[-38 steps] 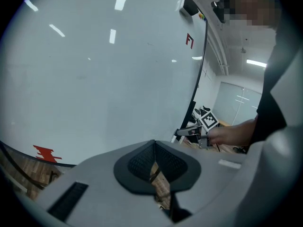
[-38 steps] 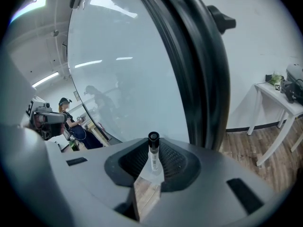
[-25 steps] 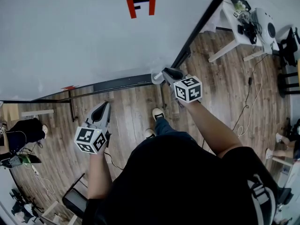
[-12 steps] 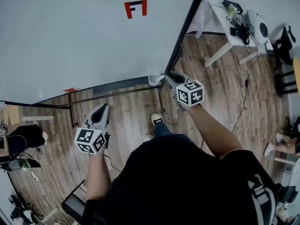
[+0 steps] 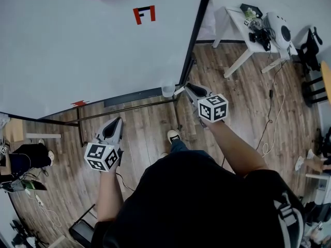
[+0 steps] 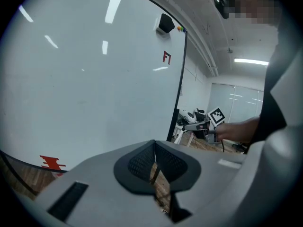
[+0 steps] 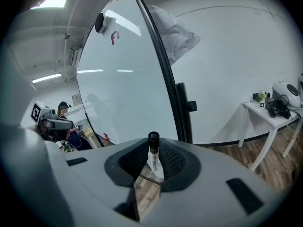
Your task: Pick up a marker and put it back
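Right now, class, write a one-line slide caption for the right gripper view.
The right tongs clamp a black-capped marker upright in front of the whiteboard.

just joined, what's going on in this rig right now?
A person stands at a whiteboard with a handheld gripper in each hand. The right claw is clamped on a white marker with a black cap, held close to the small cup at the board's lower corner. The left claw is shut with nothing in it, held lower and off to the side. Putting the marker back is not yet done.
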A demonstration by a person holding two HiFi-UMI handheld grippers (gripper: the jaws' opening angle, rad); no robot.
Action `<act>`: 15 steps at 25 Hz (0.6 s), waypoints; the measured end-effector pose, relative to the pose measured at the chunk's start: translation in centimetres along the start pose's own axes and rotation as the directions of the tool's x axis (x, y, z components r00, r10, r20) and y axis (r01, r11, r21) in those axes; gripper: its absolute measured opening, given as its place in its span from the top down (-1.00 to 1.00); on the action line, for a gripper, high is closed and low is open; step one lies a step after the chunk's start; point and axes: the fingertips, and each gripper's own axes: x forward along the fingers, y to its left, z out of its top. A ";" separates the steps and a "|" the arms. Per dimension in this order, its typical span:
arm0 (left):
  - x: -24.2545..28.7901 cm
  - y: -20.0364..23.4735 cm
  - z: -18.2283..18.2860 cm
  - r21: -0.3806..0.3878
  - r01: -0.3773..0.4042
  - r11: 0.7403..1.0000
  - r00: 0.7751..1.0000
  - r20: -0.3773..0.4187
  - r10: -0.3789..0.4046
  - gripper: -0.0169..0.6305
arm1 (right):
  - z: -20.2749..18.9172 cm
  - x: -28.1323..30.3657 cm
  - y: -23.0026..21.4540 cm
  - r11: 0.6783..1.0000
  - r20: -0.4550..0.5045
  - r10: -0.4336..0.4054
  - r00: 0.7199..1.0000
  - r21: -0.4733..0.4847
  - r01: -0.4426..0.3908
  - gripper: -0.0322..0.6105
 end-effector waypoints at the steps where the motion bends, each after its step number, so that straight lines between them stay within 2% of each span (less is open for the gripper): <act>1: 0.0 -0.2 0.0 0.002 0.003 1.000 1.000 0.001 -0.003 0.91 | 0.1 -0.3 0.0 1.000 0.004 0.000 1.000 0.001 0.000 0.71; 15: 0.6 -1.6 0.4 0.026 0.040 0.999 0.999 0.007 -0.040 0.91 | -0.3 -3.3 -0.3 1.000 0.023 -0.021 1.000 0.020 0.020 0.71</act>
